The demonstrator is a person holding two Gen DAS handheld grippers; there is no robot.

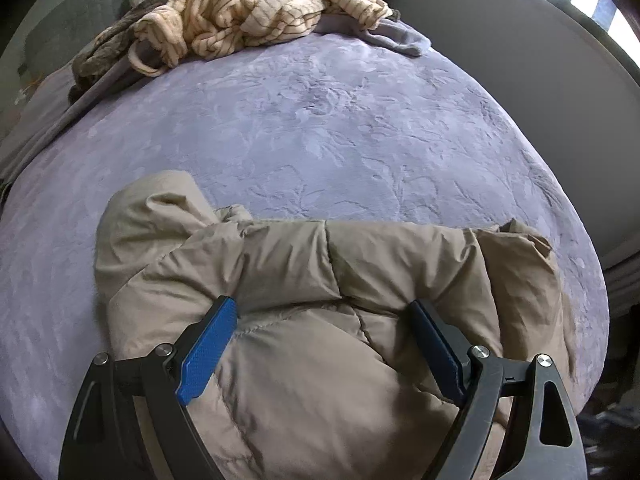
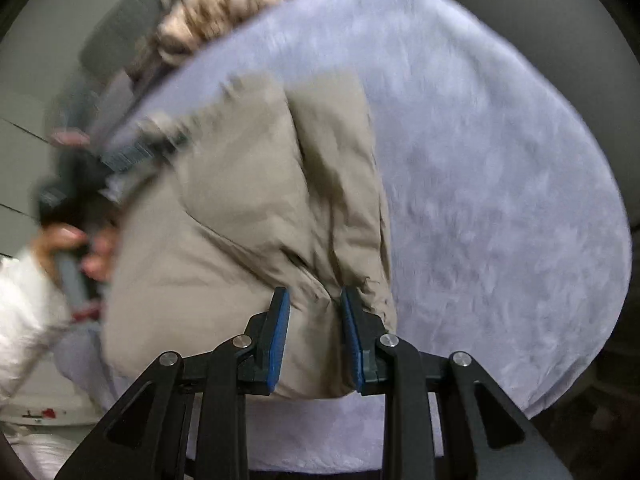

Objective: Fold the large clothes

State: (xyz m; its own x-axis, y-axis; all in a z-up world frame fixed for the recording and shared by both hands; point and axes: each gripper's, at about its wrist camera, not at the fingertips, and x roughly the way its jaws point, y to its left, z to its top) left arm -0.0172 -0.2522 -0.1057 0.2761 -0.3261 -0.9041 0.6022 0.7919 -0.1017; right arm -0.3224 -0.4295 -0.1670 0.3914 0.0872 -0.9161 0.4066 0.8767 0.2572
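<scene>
A beige padded jacket [image 1: 304, 280] lies bunched on the lavender bed cover [image 1: 320, 128]. My left gripper [image 1: 322, 308] is open wide, its blue pads [image 1: 208, 344] straddling a thick fold of the jacket just below it. In the right wrist view, which is blurred, the jacket [image 2: 248, 208] fills the middle. My right gripper [image 2: 314, 300] is shut on a pinch of the jacket's near edge, with fabric bulging between the pads. The other hand and the left gripper [image 2: 120, 152] show blurred at the left.
A crumpled cream striped garment [image 1: 260, 4] and a brown one [image 1: 104, 48] are heaped at the far end of the bed. A grey wall panel [image 1: 520, 60] runs along the right. The bed's edge drops off at the right and near side.
</scene>
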